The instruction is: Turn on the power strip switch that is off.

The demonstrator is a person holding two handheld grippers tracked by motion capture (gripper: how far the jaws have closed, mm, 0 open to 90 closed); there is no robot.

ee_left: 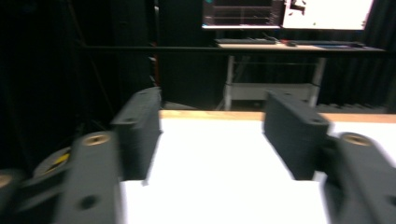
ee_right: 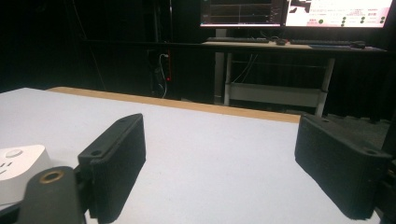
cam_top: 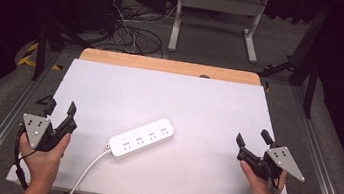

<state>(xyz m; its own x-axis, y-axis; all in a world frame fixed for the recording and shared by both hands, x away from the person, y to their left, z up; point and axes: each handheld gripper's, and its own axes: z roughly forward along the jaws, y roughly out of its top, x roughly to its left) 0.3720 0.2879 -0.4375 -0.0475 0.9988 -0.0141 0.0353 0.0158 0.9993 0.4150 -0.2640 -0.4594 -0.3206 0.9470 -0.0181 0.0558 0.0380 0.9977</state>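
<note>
A white power strip (cam_top: pixel 142 137) lies slantwise in the middle of the white tabletop (cam_top: pixel 175 97), and its white cable (cam_top: pixel 87 171) runs off the near edge. My left gripper (cam_top: pixel 61 107) is held at the table's left edge, jaws apart, with nothing between them. In the left gripper view the left gripper (ee_left: pixel 212 95) faces bare white table. My right gripper (cam_top: pixel 253 137) is held near the right edge, open and holding nothing. In the right gripper view the right gripper (ee_right: pixel 222 121) shows a wide gap, with one end of the power strip (ee_right: pixel 18 168) at the lower left.
A wooden strip (cam_top: pixel 169 65) borders the table's far edge. Beyond it stand a white desk frame (cam_top: pixel 216 17) and tangled floor cables (cam_top: pixel 133 34). Lit monitors (ee_right: pixel 299 11) sit on a far desk. Metal rails (cam_top: pixel 5 125) run along both sides of the table.
</note>
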